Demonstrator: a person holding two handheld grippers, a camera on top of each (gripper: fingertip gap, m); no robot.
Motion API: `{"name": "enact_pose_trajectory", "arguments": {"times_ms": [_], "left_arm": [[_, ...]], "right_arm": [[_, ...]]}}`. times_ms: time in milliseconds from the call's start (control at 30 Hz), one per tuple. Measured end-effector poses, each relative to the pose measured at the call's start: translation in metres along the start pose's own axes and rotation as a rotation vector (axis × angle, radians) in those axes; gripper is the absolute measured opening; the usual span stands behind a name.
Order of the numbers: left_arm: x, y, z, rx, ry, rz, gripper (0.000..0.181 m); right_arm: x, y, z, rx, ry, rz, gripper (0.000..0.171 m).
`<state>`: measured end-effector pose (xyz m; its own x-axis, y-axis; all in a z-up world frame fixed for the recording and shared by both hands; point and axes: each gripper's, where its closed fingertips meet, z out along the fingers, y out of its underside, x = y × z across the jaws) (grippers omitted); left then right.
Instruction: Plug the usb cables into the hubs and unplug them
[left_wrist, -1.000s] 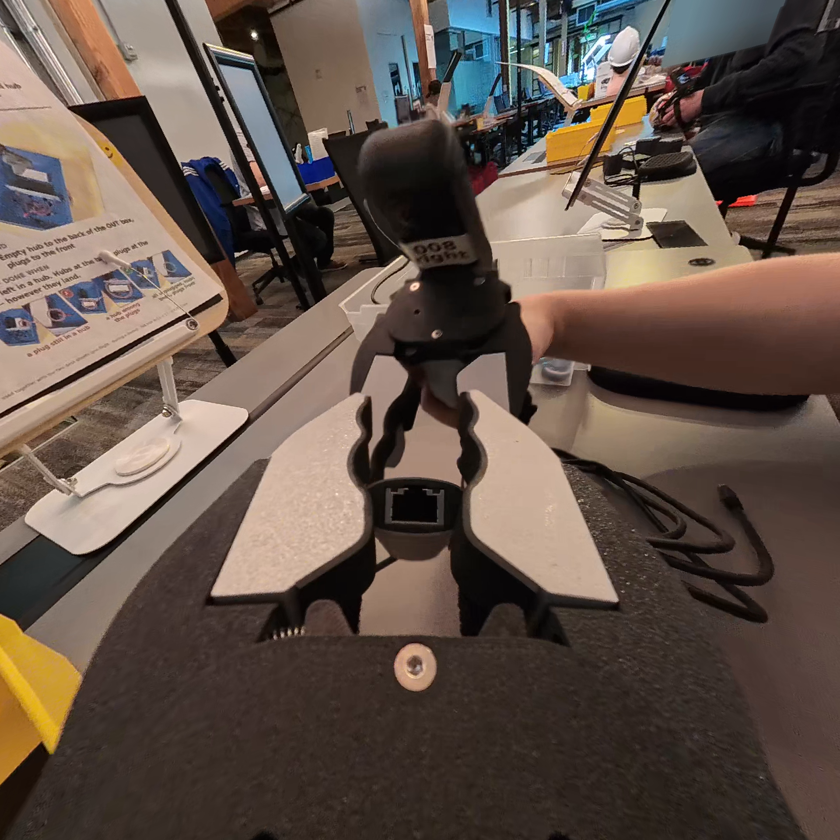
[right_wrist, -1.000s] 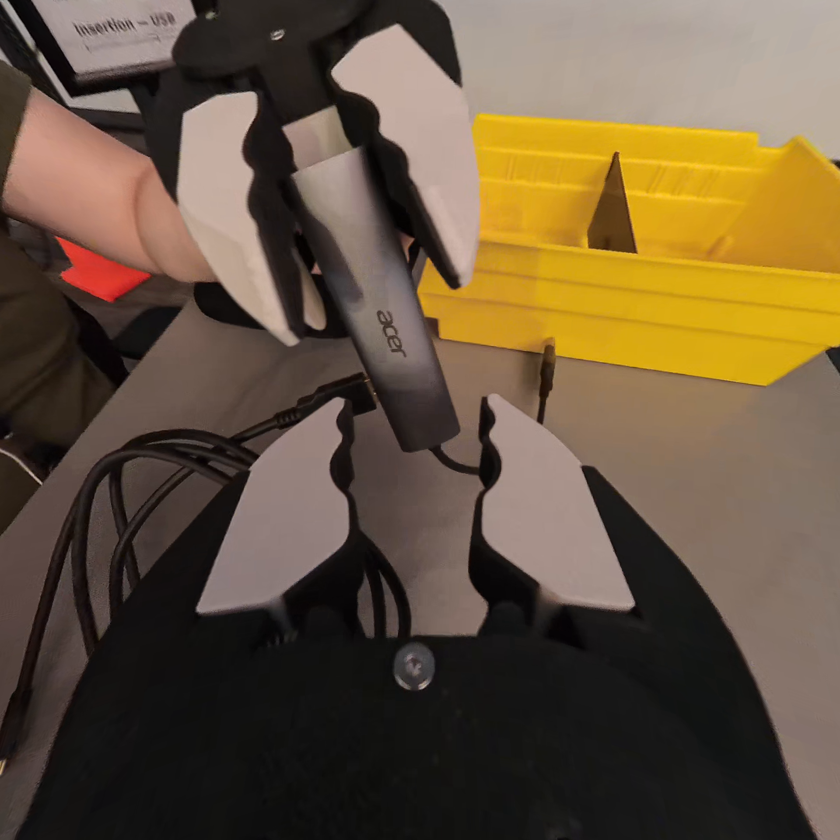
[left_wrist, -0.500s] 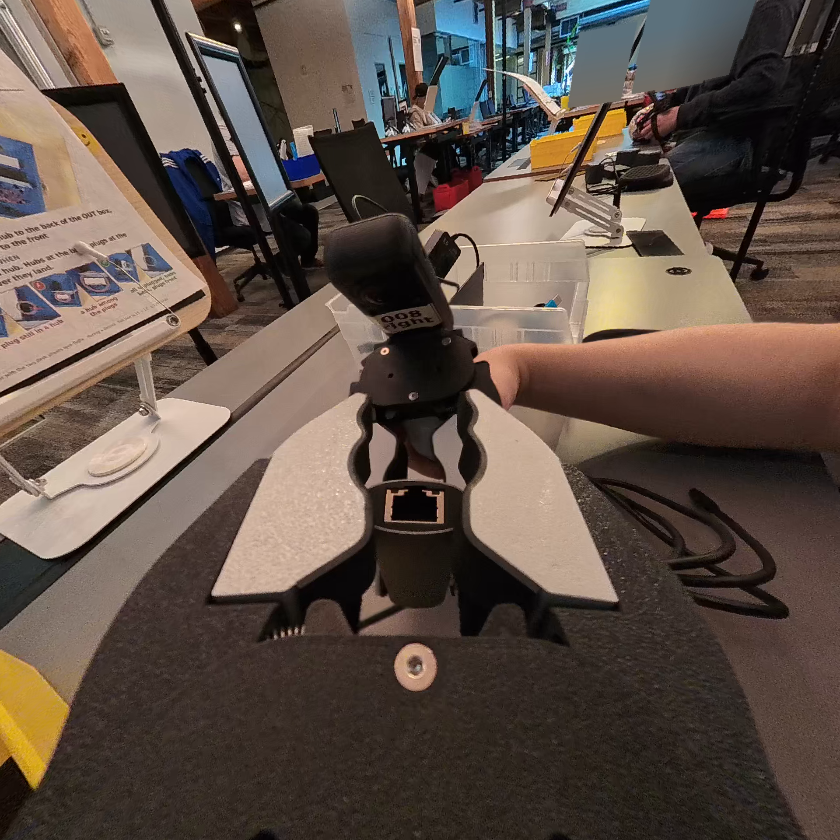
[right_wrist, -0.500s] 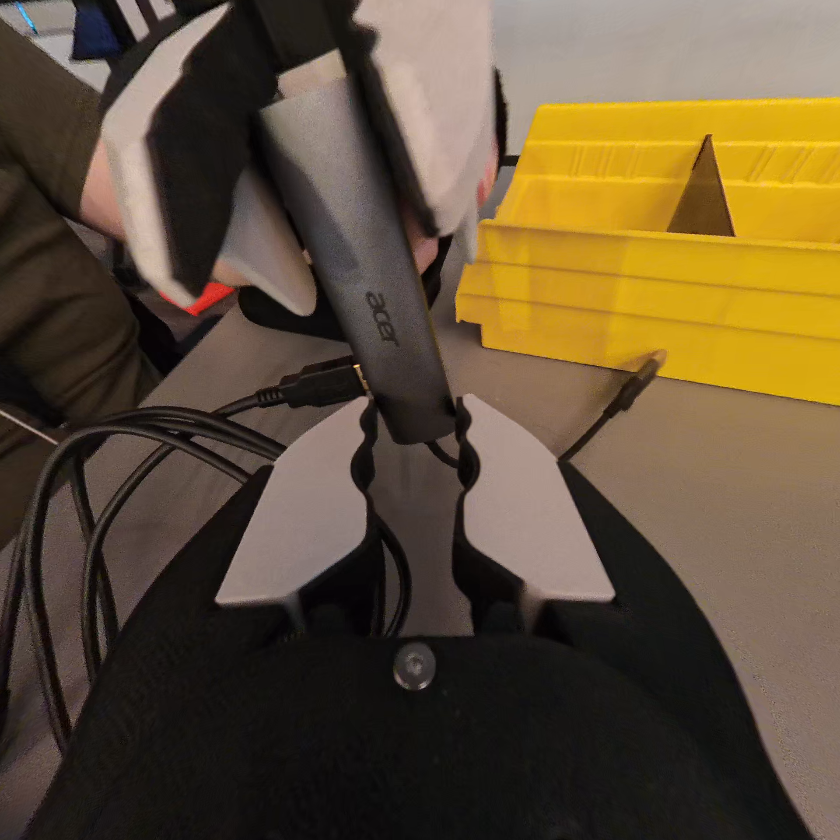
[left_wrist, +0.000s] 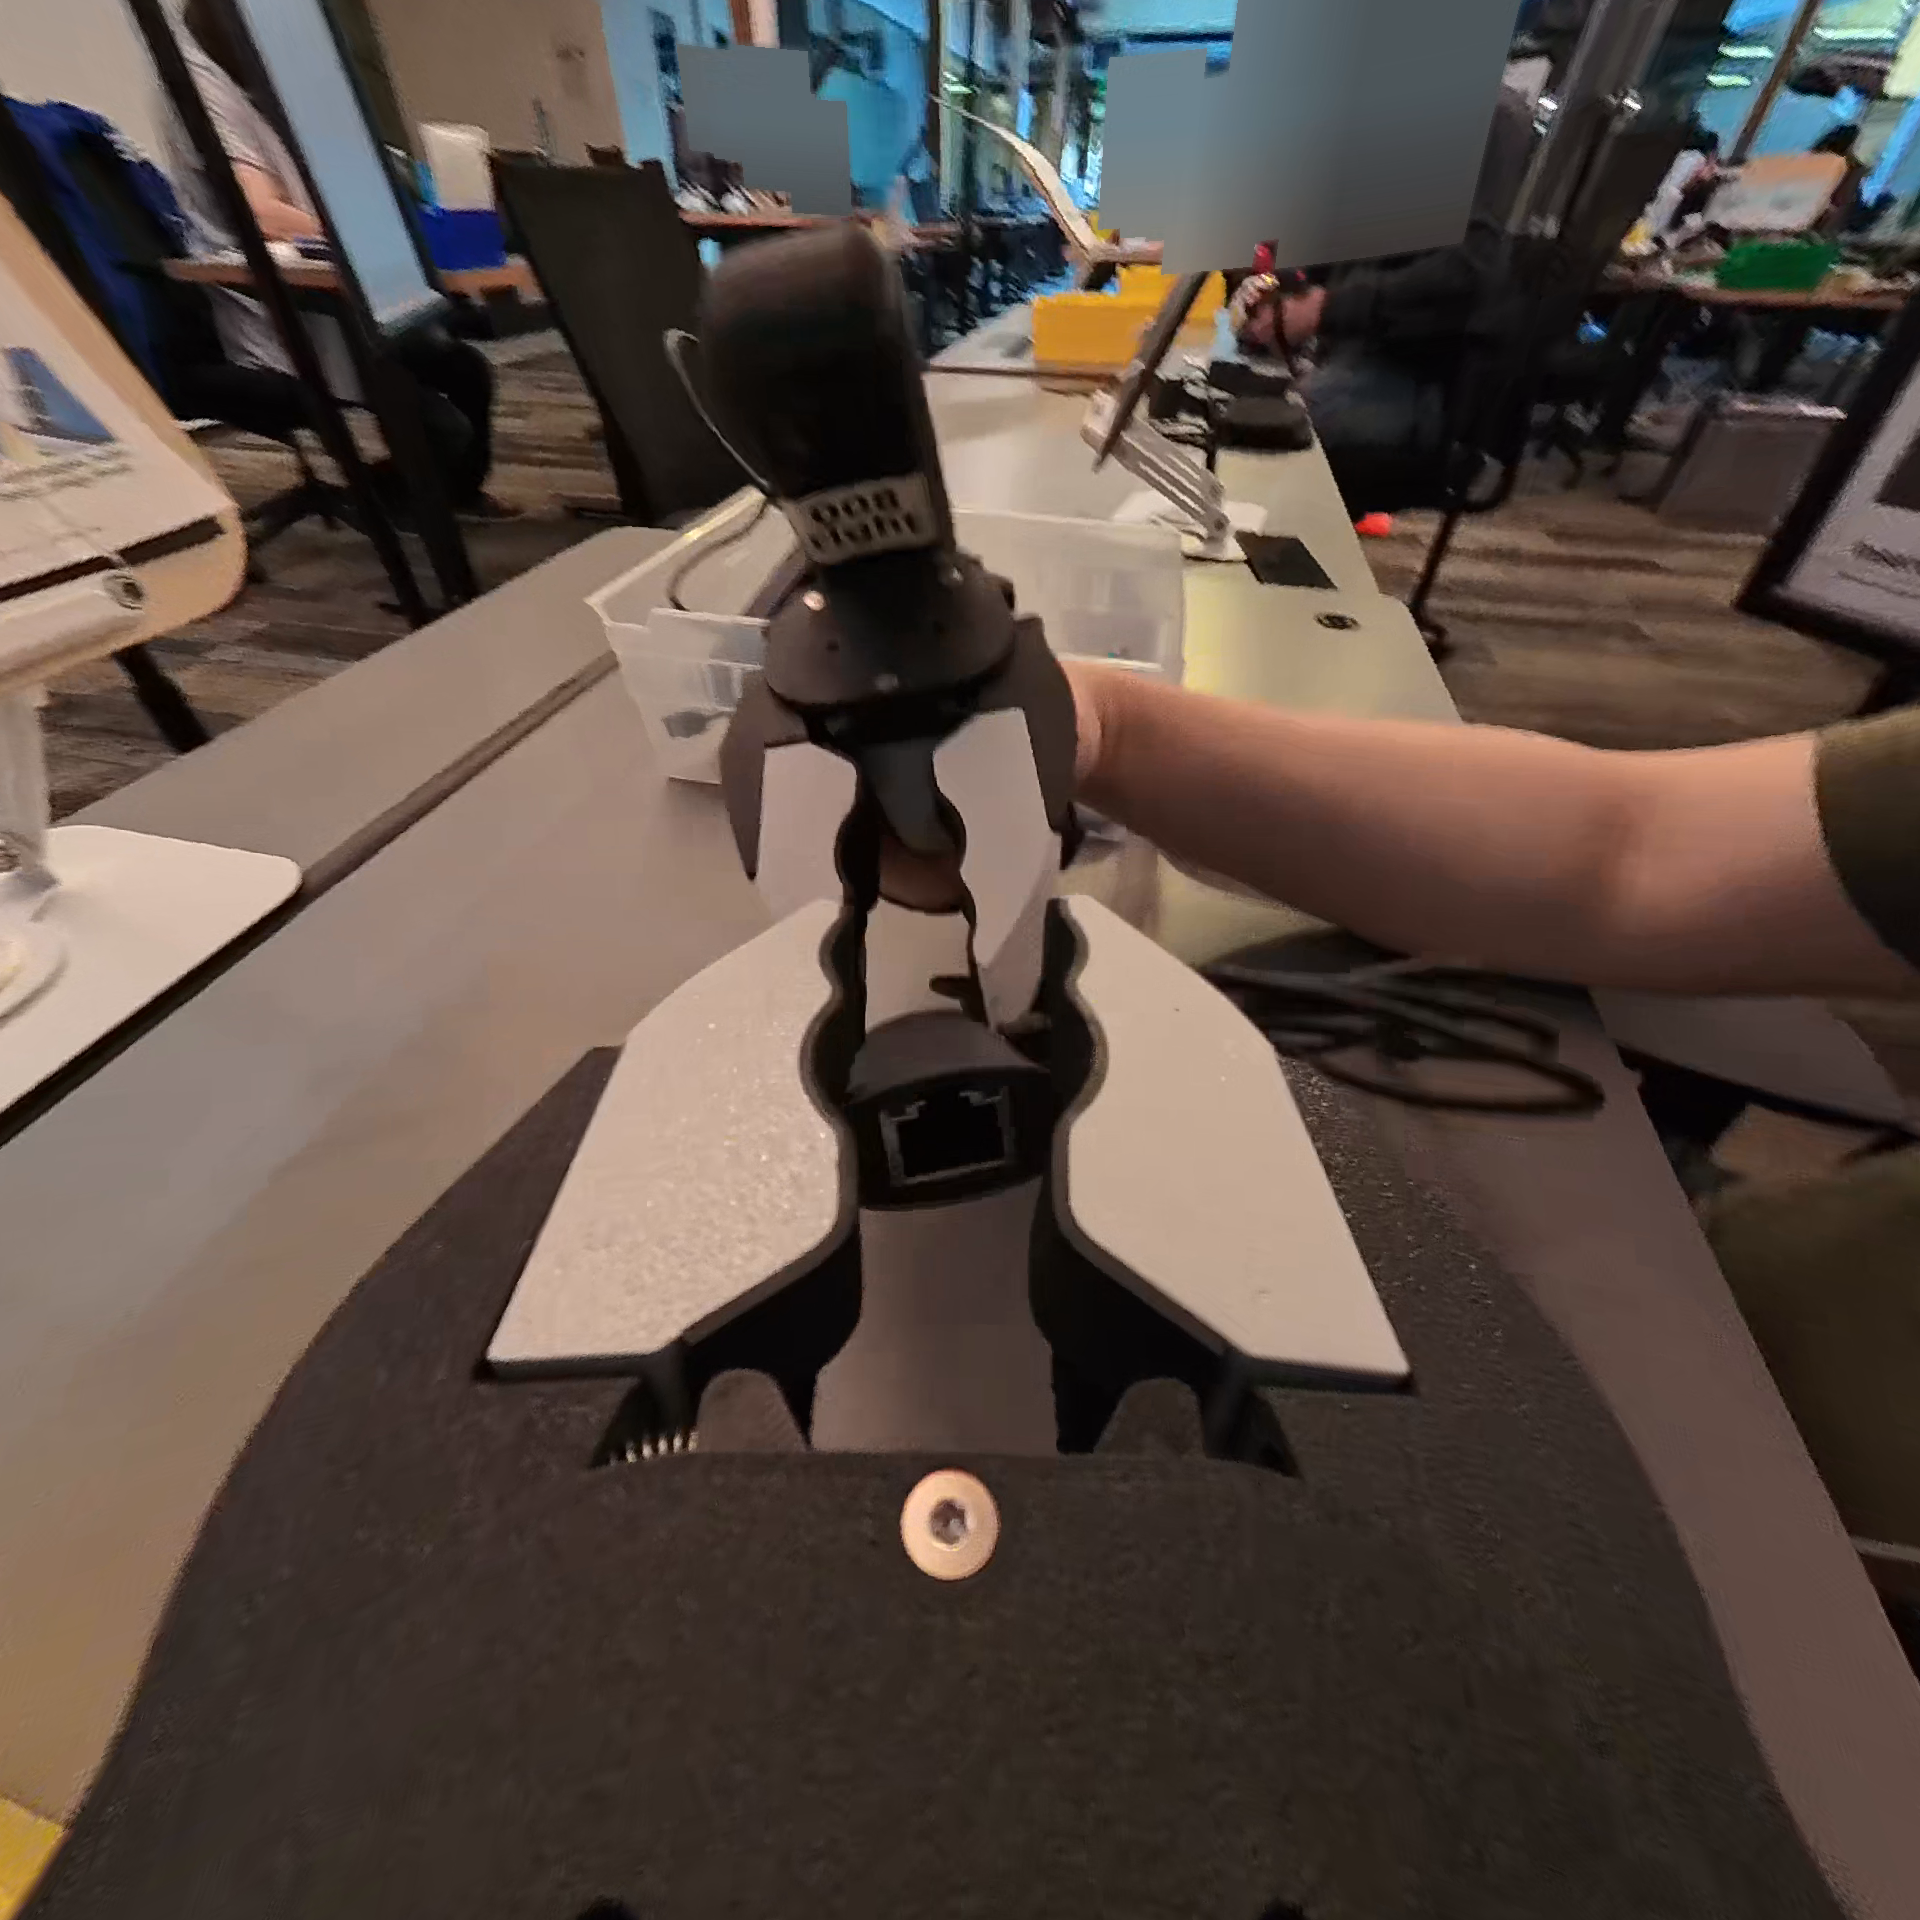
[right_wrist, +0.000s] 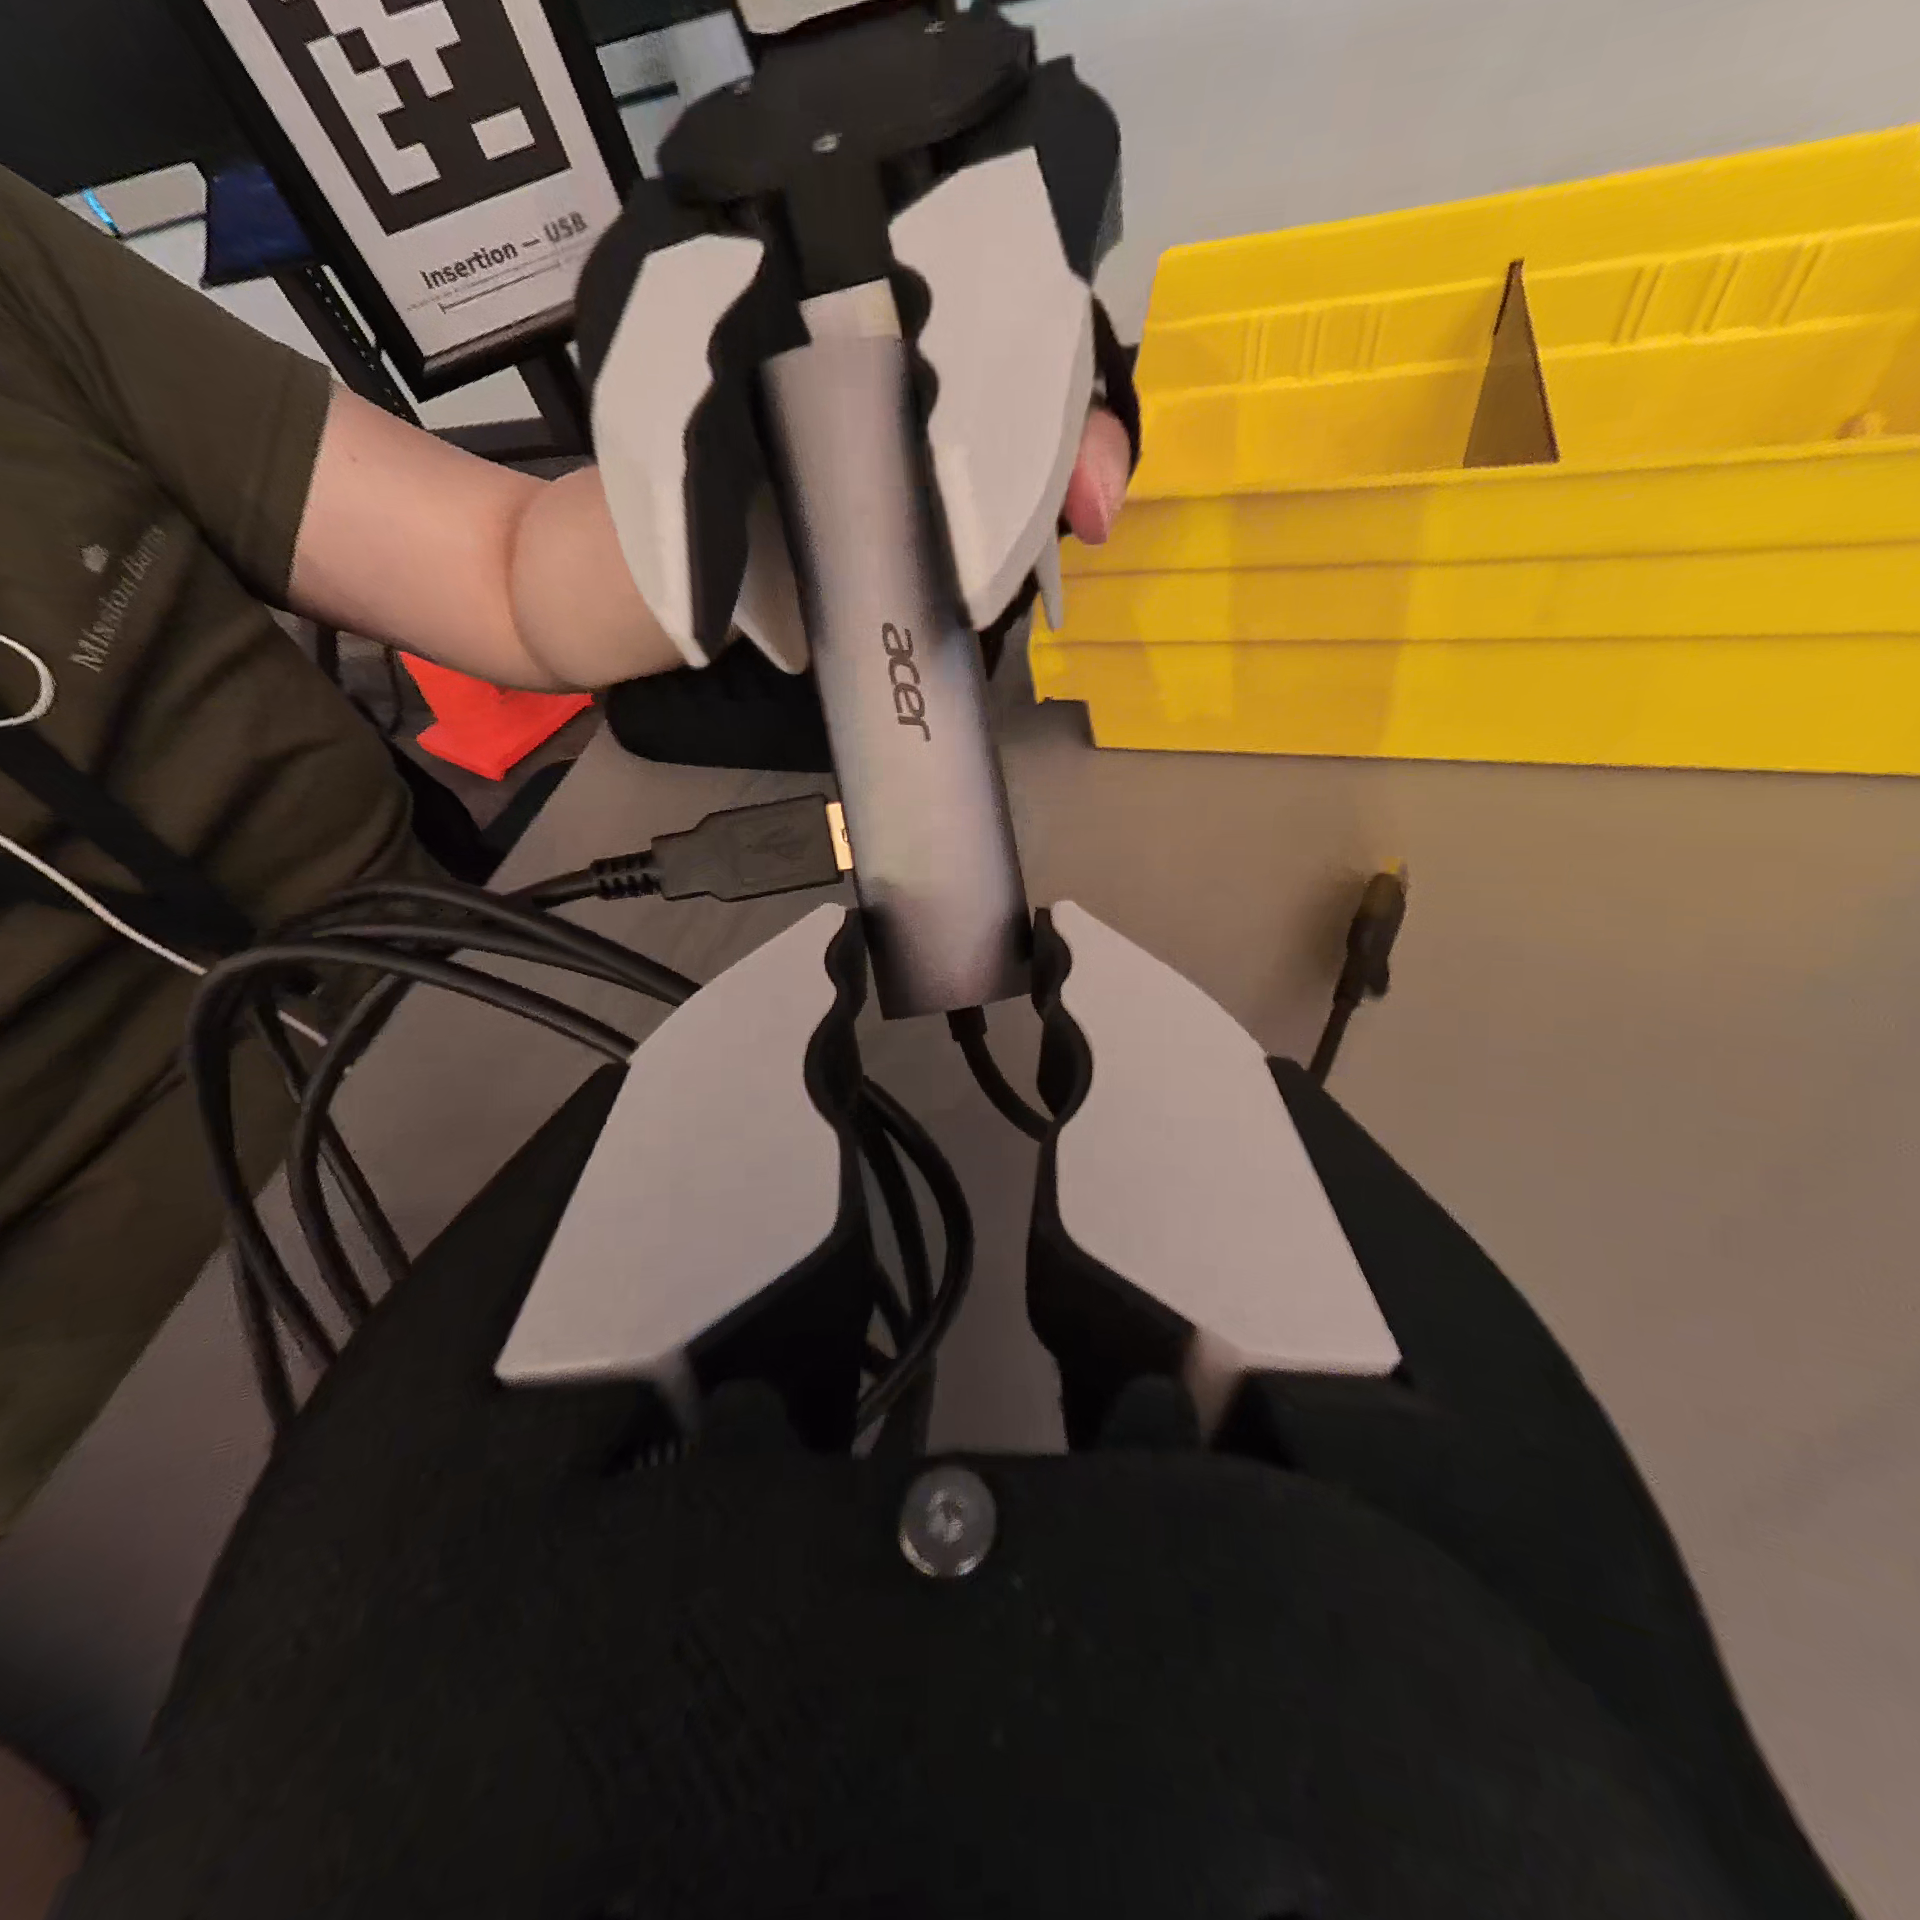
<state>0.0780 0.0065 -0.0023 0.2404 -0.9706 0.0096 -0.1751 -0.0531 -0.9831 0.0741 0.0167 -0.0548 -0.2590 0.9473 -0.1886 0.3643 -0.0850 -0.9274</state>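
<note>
Hubs: one grey hub (right_wrist: 902, 665), held above the table (right_wrist: 1558, 1039).
Grippers: two; left gripper (left_wrist: 948, 1029) and right gripper (right_wrist: 943, 961) each clamp one hub end.
Plugged cables: one black USB plug (right_wrist: 743, 862) in the hub's side.
Bins: one yellow bin (right_wrist: 1507, 582) behind.

hub (right_wrist: 902, 665) between both tools, bin (right_wrist: 1455, 613) behind (cables (right_wrist: 343, 966) left)

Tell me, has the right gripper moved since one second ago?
Yes. In its own view, the right gripper has advanced along the table, toward the yellow bin, until its jaws flank the hub's cable end.

One hub (right_wrist: 914, 665), two tongs (right_wrist: 948, 961) (left_wrist: 948, 1023), one yellow bin (right_wrist: 1558, 582).
</note>
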Motion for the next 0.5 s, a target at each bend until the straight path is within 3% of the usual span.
{"name": "enact_pose_trajectory", "arguments": {"times_ms": [100,267,500], "left_arm": [[0.011,0.007,-0.001,-0.046,0.064,0.062,0.033],[0.019,0.02,0.003,-0.143,0.041,0.252,0.037],[0.015,0.035,0.004,-0.221,0.003,0.358,0.033]], "right_arm": [[-0.008,-0.001,-0.007,-0.022,-0.03,0.044,0.032],[-0.019,0.003,-0.01,-0.046,-0.097,0.119,0.031],[-0.023,0.008,-0.009,-0.084,-0.135,0.172,0.032]]}}
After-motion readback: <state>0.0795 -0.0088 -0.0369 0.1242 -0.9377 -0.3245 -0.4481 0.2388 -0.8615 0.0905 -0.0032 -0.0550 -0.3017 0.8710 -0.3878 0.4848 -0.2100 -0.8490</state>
